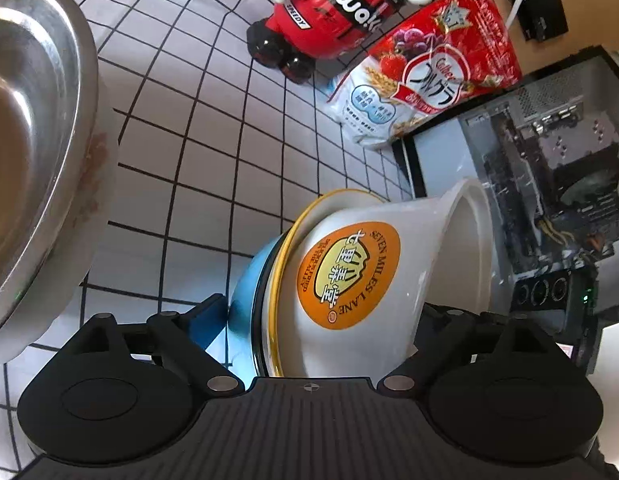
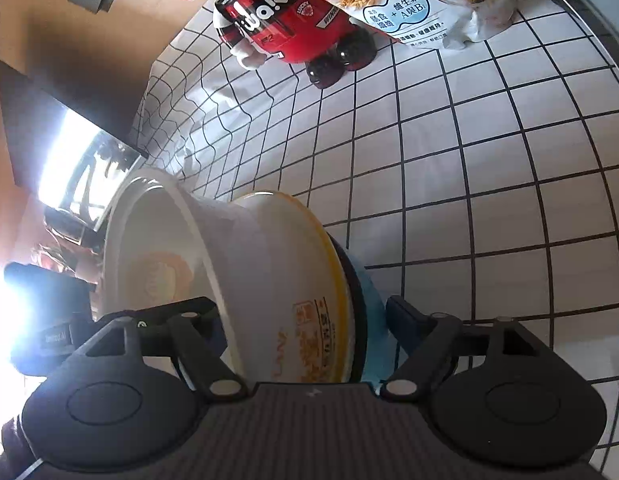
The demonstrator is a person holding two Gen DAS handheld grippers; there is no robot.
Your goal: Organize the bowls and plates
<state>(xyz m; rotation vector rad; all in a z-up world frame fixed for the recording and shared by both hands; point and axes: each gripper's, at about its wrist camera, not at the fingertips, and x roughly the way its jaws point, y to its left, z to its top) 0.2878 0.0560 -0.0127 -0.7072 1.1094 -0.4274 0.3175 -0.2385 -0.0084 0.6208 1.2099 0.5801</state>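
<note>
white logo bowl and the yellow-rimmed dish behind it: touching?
Touching. The left wrist view shows the white logo bowl nested tilted against the yellow-rimmed dish, no gap between them; the right wrist view shows the same stack seated together.

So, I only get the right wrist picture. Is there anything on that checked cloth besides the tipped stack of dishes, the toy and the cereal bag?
Observer: Yes. In the left wrist view a large steel bowl sits to the left of the stack.
Operator: What's printed under the white bowl?
Observer: The white bowl has a round orange logo reading Seven Miles Lane.
Operator: Is the other gripper squeezing it?
Observer: No. The left gripper is open, with one finger on either side of the stack.
</note>
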